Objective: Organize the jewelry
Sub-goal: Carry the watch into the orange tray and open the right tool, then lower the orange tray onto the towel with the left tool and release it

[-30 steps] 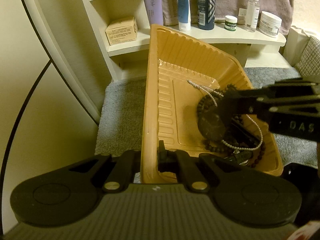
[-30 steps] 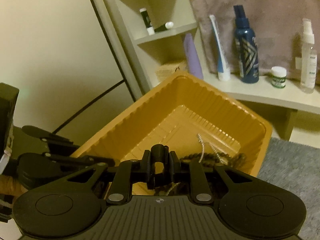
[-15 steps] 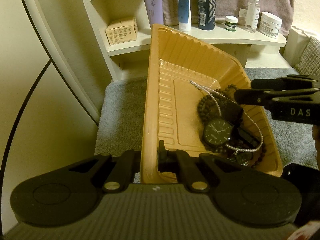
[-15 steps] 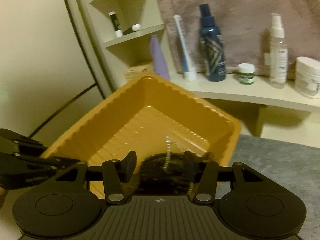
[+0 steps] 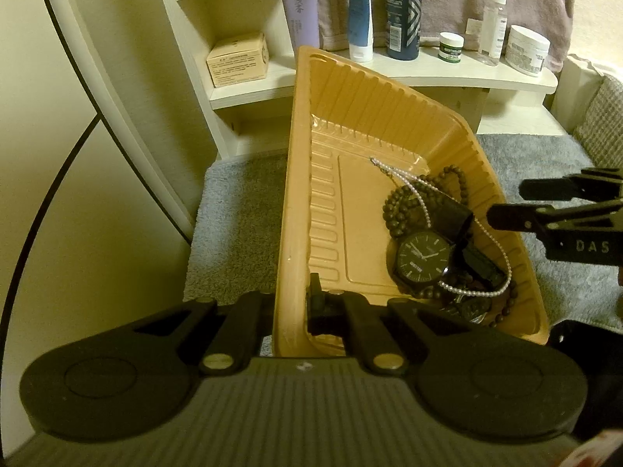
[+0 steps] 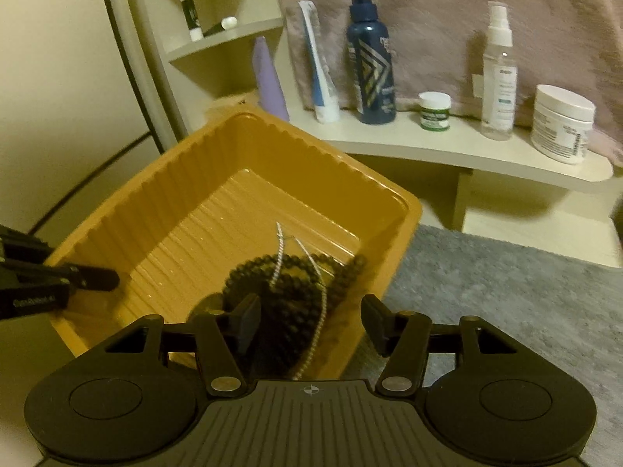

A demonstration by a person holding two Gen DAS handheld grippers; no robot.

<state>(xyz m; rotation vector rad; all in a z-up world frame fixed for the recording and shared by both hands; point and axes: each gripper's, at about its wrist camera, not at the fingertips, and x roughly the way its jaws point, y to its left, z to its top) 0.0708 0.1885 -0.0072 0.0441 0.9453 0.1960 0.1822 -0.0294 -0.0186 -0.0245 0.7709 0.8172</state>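
An orange plastic tray (image 5: 288,202) sits tilted on the grey mat, and my left gripper (image 5: 300,299) is shut on its near wall. Piled in the tray's right corner are a black watch (image 5: 422,260), a dark bead bracelet (image 5: 401,210) and a thin pearl chain (image 5: 412,190). My right gripper (image 5: 510,204) hovers over the tray's right rim with its jaws opening and nothing between them. In the right wrist view, the right gripper (image 6: 309,321) hangs above the beads (image 6: 288,284) and the chain (image 6: 278,257) inside the tray (image 6: 233,148). The left gripper (image 6: 97,278) shows at the tray's left wall.
Behind the tray a cream shelf (image 5: 467,78) carries a blue bottle (image 5: 405,7), a tube, a spray bottle (image 5: 492,15) and white jars. A cardboard box (image 5: 237,60) sits on a lower shelf. Grey carpet (image 5: 237,210) lies around the tray; a curved white frame stands at the left.
My right gripper opened, let go of the watch, which now lies in the tray, and drew back to the right past the rim. The left gripper and the tray stayed still.
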